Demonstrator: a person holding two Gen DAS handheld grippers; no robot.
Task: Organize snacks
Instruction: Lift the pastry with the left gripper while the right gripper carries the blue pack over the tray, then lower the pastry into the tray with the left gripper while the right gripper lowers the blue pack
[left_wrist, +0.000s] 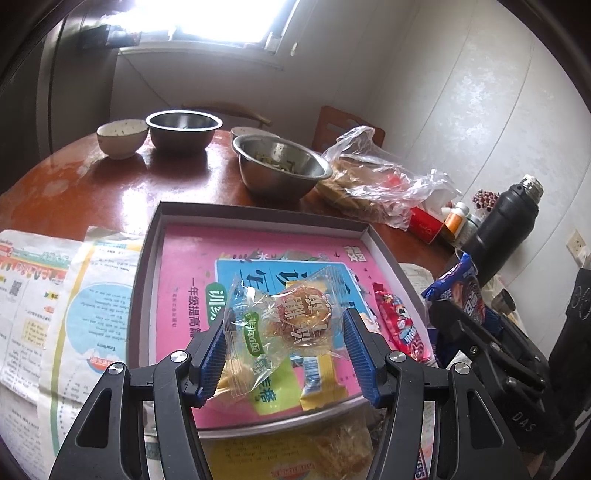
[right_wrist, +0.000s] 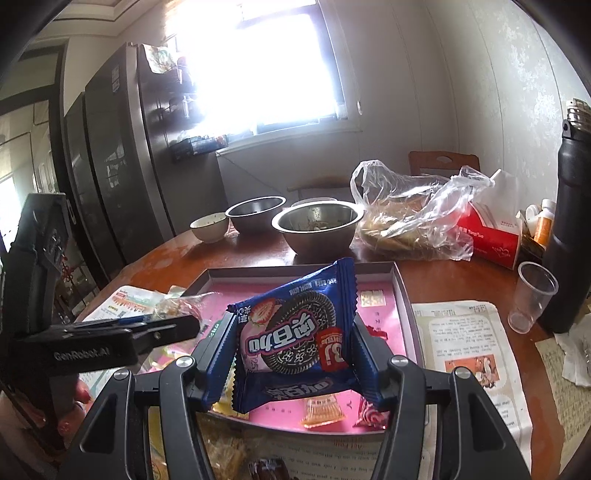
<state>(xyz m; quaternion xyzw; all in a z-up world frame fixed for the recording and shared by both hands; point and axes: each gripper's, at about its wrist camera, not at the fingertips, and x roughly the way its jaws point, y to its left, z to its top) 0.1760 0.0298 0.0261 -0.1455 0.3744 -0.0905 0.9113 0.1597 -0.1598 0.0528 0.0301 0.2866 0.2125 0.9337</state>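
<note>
My left gripper (left_wrist: 284, 325) is shut on a clear-wrapped round pastry (left_wrist: 291, 321), held above a grey-rimmed tray (left_wrist: 258, 214) with a pink printed bottom. A red candy packet (left_wrist: 402, 325) and a yellow snack packet (left_wrist: 317, 380) lie in the tray. My right gripper (right_wrist: 295, 339) is shut on a blue cookie packet (right_wrist: 299, 332), also over the tray (right_wrist: 402, 291). In the left wrist view the right gripper with the blue packet (left_wrist: 461, 291) shows at the right. In the right wrist view the left gripper (right_wrist: 162, 325) shows at the left with a hand (right_wrist: 74, 413) below it.
Two steel bowls (left_wrist: 280, 166) (left_wrist: 183, 129), a white bowl (left_wrist: 122, 138) and a clear plastic bag of food (left_wrist: 373, 184) stand behind the tray. A black flask (right_wrist: 569, 236), a plastic cup (right_wrist: 532, 295) and a red tissue box (right_wrist: 491, 236) stand at the right. Printed papers (left_wrist: 66, 295) flank the tray.
</note>
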